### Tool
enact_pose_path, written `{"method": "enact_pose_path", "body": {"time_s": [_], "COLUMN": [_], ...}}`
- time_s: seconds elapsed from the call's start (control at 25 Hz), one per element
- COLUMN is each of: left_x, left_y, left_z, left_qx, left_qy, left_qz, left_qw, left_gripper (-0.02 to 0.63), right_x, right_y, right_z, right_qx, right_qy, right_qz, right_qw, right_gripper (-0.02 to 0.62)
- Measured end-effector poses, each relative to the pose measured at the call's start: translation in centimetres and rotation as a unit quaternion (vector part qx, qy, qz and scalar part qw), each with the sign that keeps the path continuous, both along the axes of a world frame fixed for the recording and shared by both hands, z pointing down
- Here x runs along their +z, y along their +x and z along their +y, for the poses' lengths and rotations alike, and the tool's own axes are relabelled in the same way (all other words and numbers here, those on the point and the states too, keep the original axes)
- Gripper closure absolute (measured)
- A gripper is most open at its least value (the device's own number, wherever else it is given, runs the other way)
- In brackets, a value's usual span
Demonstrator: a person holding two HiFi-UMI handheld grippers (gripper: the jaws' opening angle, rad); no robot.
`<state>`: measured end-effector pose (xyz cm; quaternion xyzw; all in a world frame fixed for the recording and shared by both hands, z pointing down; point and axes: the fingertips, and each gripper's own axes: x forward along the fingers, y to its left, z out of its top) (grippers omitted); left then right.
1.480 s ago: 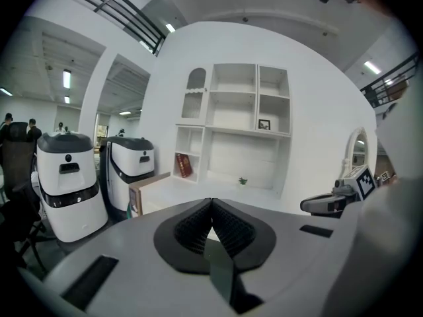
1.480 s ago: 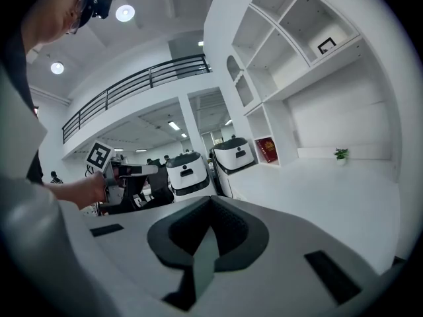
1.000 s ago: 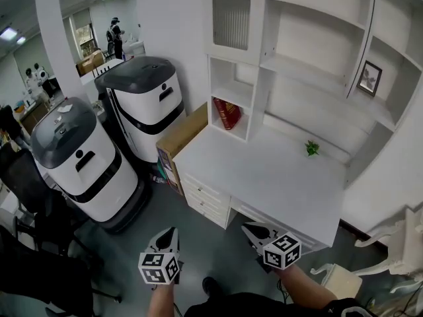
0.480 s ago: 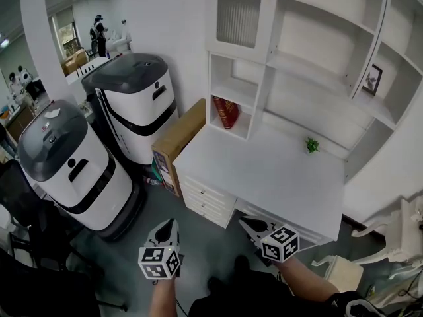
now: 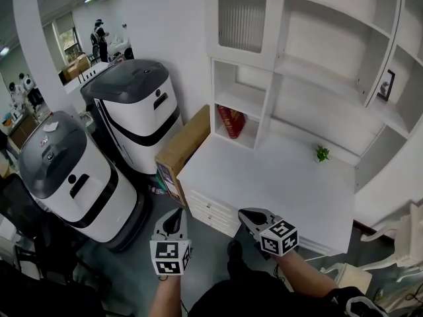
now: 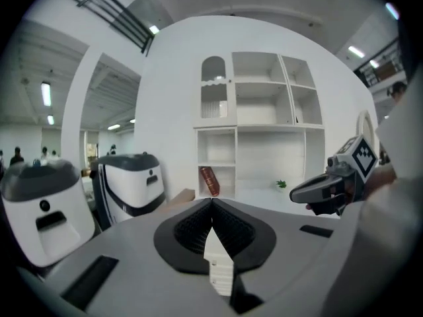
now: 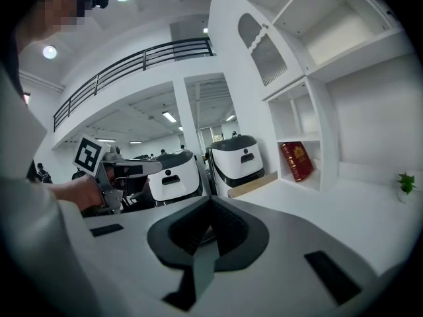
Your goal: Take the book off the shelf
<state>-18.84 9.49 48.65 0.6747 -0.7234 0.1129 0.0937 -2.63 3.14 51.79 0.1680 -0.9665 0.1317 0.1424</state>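
Legend: my left gripper point(image 5: 176, 218) and right gripper point(image 5: 250, 216) hang just short of the desk point(image 5: 277, 183), both with jaws pressed together and nothing between them. The red book point(image 5: 231, 121) leans tilted in the lowest cubby point(image 5: 248, 135) of the shelf, well apart from either gripper. Risks, as I judge them: reaching in with jaws unopened would shove the book deeper or knock it flat; the narrow cubby walls could catch a jaw; and a pinch on the cover alone could let the book slip.

The red book point(image 5: 231, 121) leans tilted in the shelf's point(image 5: 242, 135) lower cubby.
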Motion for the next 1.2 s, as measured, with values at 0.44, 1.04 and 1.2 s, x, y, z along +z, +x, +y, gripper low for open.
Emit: {"method": "enact_pose_path", "body": {"time_s": [0.44, 1.04, 1.2], "left_x": [-3.9, -1.9, -0.7], "left_y": [-2.9, -2.9, -3.9], "left_z": [-14.5, -29.9, -32.1], "left_qx": [0.029, 0.091, 0.117], "left_qy": [0.026, -0.015, -0.027], "left_qz": [-0.013, 0.022, 0.038], "left_qw": [0.9992, 0.9955, 0.9920], "left_gripper": [0.595, 0.595, 0.595], "right_x": [-0.8, 0.9, 1.5], "right_y": [-6.3, -6.4, -7.3], "right_z": [-12.5, -26.6, -27.6], "right_qx": [-0.031, 0.010, 0.032], "right_qy": [-0.002, -0.032, -0.038], "right_qz": [-0.007, 0.000, 0.004], "right_qw": [1.000, 0.999, 0.999], "right_gripper": [0.581, 0.581, 0.581]}}
